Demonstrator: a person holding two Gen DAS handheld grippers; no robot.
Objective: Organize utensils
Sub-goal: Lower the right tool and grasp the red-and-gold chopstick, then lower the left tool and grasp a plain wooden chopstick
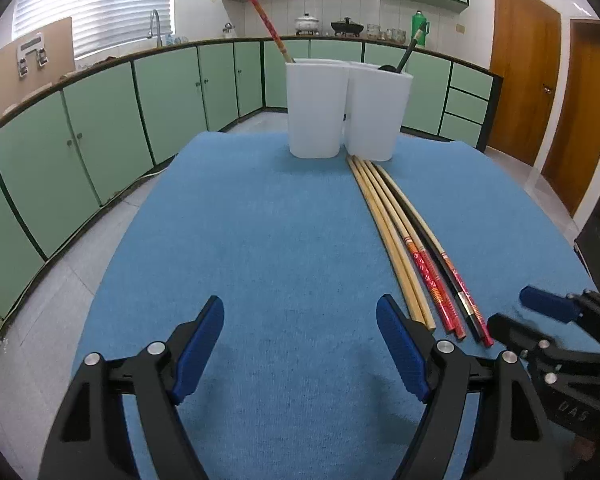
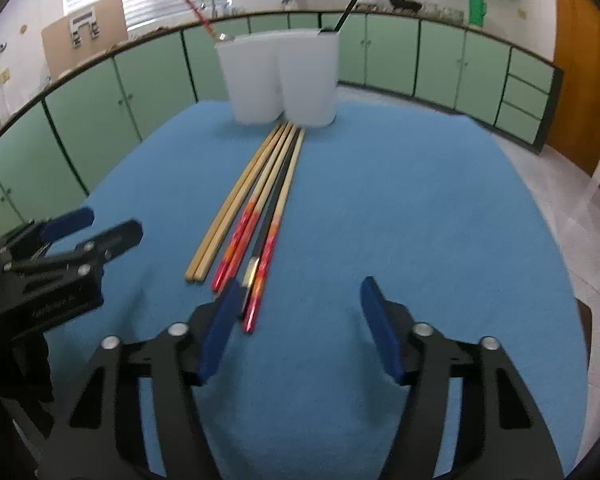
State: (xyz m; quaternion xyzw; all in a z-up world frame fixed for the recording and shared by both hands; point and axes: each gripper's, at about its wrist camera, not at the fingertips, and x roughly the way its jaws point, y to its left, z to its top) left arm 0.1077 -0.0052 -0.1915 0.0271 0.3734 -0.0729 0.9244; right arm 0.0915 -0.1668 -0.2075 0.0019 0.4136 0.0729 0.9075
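- While six chopsticks (image 2: 256, 208) lie side by side on the blue cloth (image 2: 420, 208), just before the white cups (image 2: 278, 80), picking up has not begun.
- Both the left gripper (image 1: 300, 344) and right gripper (image 2: 296, 328) are spread wide, holding nothing.
- Next, I think, the right gripper must slide left over one stick.

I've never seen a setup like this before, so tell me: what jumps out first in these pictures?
A row of long chopsticks, plain wood, red-patterned and black, lies side by side on the blue cloth. At their far tips stand two white tubs, each already holding a utensil. Nearest the camera, the left tongs and the right tongs both gape open, holding nothing.
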